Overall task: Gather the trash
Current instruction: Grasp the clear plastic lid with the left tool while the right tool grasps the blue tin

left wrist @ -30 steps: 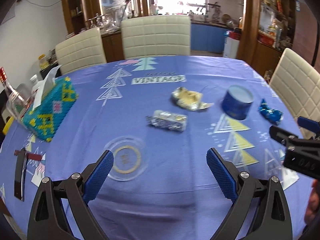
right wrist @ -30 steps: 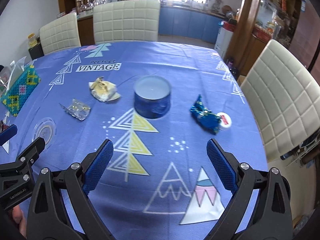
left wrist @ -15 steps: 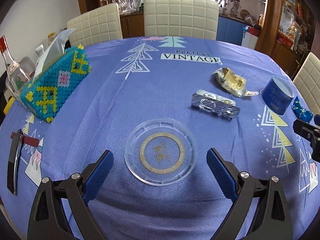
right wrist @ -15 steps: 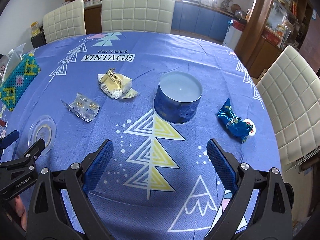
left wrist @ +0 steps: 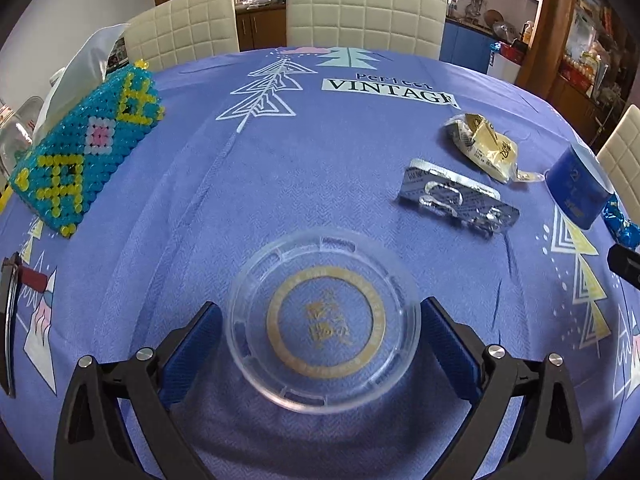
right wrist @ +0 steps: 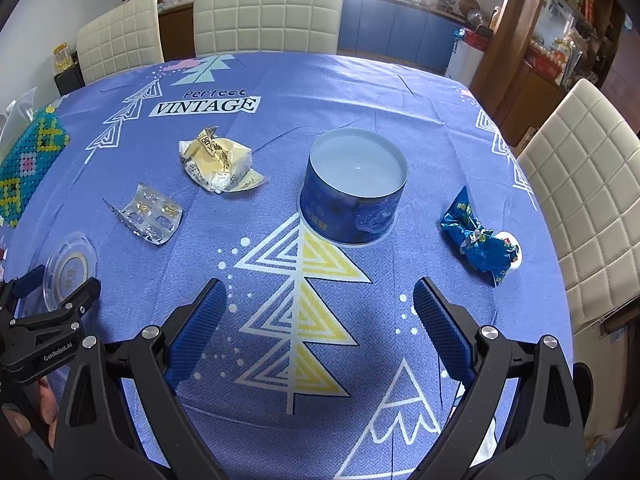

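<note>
A clear round plastic lid [left wrist: 323, 322] with a gold ring lies on the blue tablecloth, between the open fingers of my left gripper [left wrist: 320, 344]; the pads stand beside its rim, contact unclear. It also shows in the right wrist view [right wrist: 69, 270]. A silver blister pack [left wrist: 458, 197] [right wrist: 148, 214], a yellow crumpled wrapper [left wrist: 486, 146] [right wrist: 218, 160] and a blue foil wrapper [right wrist: 478, 238] lie further on. My right gripper [right wrist: 318, 320] is open and empty, short of the blue round tin [right wrist: 354, 192].
A beaded tissue box [left wrist: 86, 148] stands at the left. A dark tool with a red handle [left wrist: 10, 308] lies at the left edge. Cream chairs [right wrist: 268, 8] ring the table, one close on the right [right wrist: 588, 184].
My left gripper has moved forward and down so the clear lid now sits between its fingers. My right gripper has moved closer to the blue tin.
</note>
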Motion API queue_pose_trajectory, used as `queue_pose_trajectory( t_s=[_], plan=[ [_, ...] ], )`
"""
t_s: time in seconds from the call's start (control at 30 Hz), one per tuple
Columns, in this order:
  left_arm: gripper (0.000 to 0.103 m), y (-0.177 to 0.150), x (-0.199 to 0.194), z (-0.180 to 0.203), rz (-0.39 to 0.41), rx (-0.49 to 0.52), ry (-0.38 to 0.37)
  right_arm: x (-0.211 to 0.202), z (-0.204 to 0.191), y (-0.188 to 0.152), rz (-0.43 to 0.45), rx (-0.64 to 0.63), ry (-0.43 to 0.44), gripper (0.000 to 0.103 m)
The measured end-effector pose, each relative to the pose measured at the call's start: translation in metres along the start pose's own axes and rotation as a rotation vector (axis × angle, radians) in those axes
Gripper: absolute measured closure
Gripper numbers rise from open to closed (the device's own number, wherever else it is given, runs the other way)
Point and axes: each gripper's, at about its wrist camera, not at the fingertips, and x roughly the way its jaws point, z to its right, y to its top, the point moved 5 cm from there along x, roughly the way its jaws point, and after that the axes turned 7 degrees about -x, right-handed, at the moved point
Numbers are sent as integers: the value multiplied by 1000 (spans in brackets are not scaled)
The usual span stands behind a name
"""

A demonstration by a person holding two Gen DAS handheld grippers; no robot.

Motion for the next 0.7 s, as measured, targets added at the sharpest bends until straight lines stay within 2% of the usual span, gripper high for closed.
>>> queue_pose_trajectory(
  t_s=[0.17, 0.23, 0.37, 0.7],
  plan=[
    [8, 11, 8, 2, -1, 2, -4, 7, 4, 4, -4, 4, -4, 10],
    [17, 15, 6, 4, 13, 6, -7, 11, 6, 8, -4, 5, -7, 10],
    [18, 26, 9, 6, 8, -8, -24, 19, 9, 19, 4, 2, -13, 10],
    [18, 69, 11, 24, 86, 1, -25, 40, 8, 50, 31, -27, -5, 10]
  ],
)
